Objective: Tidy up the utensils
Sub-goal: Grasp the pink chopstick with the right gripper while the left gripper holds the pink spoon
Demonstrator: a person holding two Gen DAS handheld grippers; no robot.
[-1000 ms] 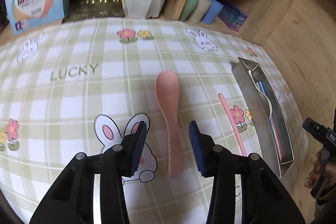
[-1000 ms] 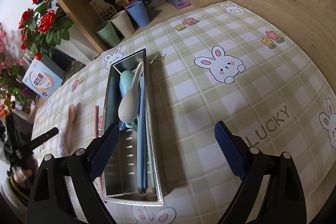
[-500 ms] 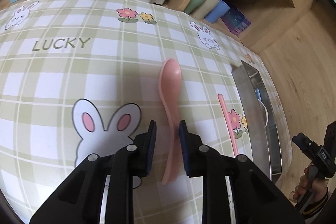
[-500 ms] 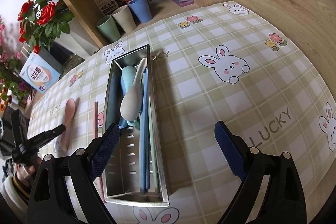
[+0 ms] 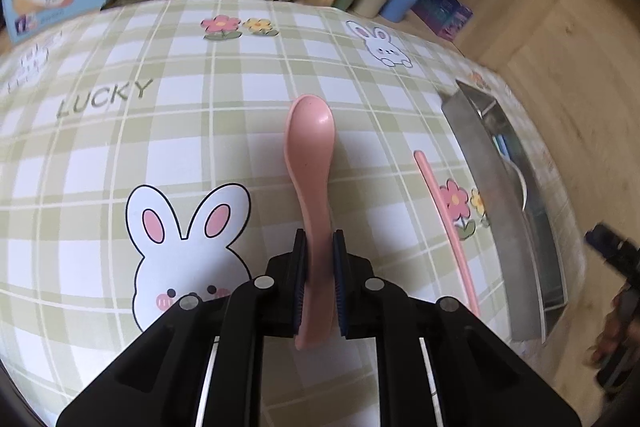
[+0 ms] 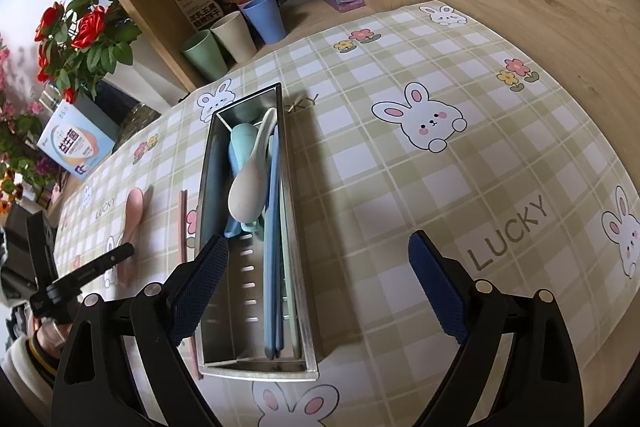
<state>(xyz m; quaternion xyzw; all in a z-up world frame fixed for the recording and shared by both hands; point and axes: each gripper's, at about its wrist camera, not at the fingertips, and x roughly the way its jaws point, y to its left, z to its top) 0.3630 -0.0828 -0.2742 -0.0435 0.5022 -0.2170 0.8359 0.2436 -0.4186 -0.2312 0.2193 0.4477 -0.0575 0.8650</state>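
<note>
Beside the pink spoon (image 5: 310, 163) lies a pink chopstick (image 5: 446, 227), then the metal tray (image 5: 492, 211).

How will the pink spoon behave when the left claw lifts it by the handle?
The pink spoon looks like moulded plastic, so probably stiff and light. The left claw, just closed, pinches the handle near its end, so the bowl may droop. Its smooth, glossy surface could slip in the pads.
</note>
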